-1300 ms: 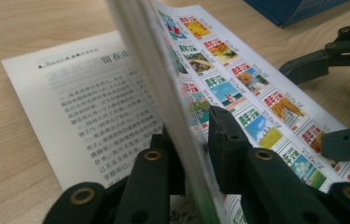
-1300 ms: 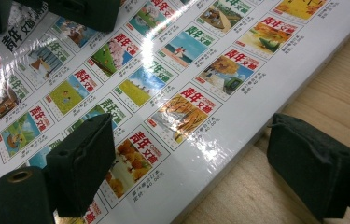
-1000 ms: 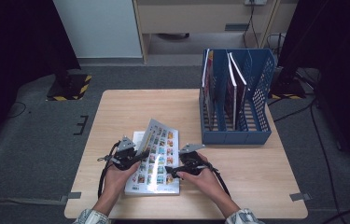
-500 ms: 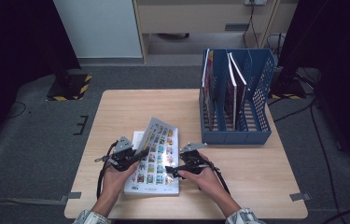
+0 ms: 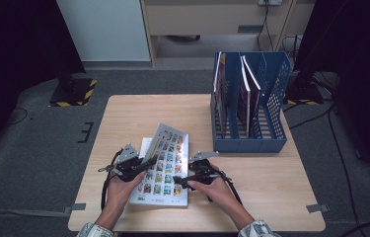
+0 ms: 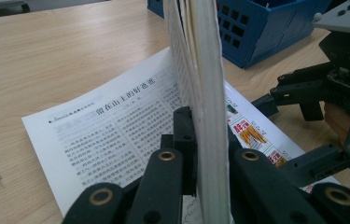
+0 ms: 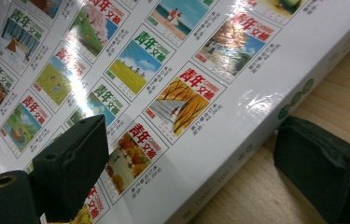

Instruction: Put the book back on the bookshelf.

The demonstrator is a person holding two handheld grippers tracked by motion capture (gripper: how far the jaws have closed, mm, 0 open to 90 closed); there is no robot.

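- We see a magazine [image 5: 165, 170] lying near the front edge of the wooden table [image 5: 271, 182], between the two hands, with a blue file rack [image 5: 249, 106] well apart from it at the back right.
- Its long axis runs from the person's side toward the far side of the table, leaning a little to the right at the far end; the spine lies along the right edge.
- The back cover with rows of small coloured pictures faces up, and a sheaf of pages is lifted on the left, standing nearly upright in the left gripper view over a flat printed page [image 6: 116, 126].
- Our left gripper [image 5: 140, 164] has its jaws closed on that lifted sheaf of the magazine, one jaw on each side of the page edges.
- Our right gripper [image 5: 185, 181] sits at the magazine's right edge with its jaws spread wide: in the right gripper view one jaw rests over the glossy cover and the other sits on the table beside the spine, gripping nothing.
- The file rack holds several upright books [image 5: 241, 96] in its slots.
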